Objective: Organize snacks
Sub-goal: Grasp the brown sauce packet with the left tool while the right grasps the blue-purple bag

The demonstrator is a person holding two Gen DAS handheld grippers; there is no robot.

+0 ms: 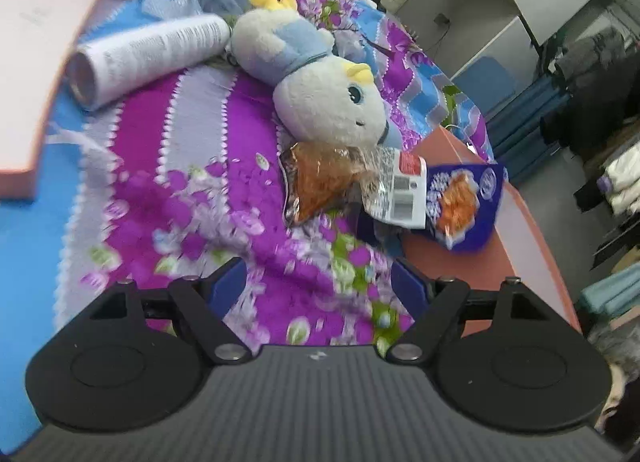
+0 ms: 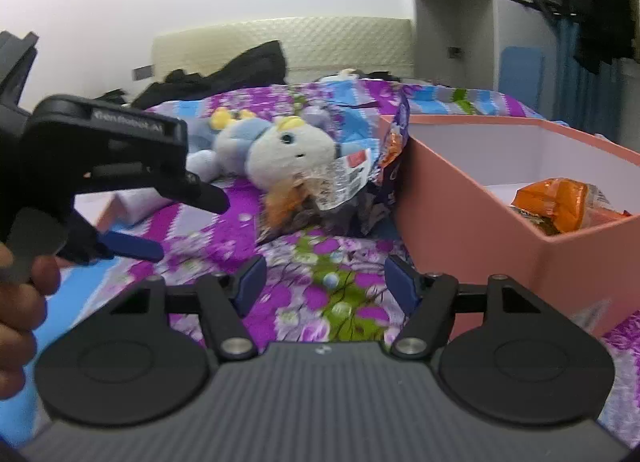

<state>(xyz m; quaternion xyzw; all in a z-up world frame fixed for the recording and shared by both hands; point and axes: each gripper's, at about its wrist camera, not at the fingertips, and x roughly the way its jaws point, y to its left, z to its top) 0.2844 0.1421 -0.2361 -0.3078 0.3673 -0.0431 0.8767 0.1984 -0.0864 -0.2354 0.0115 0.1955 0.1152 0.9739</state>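
A clear snack packet with orange filling lies on the purple floral bedspread below a plush toy. A purple snack bag leans on the rim of a pink box to its right. My left gripper is open and empty, a short way short of the packets. In the right wrist view the same packets lie beside the pink box, which holds an orange snack packet. My right gripper is open and empty over the bedspread. The left gripper shows at the left there.
A white tube and a pink box lid lie at the left of the bed. A headboard and dark clothes are at the far end. Shelves and clothing stand to the right of the bed.
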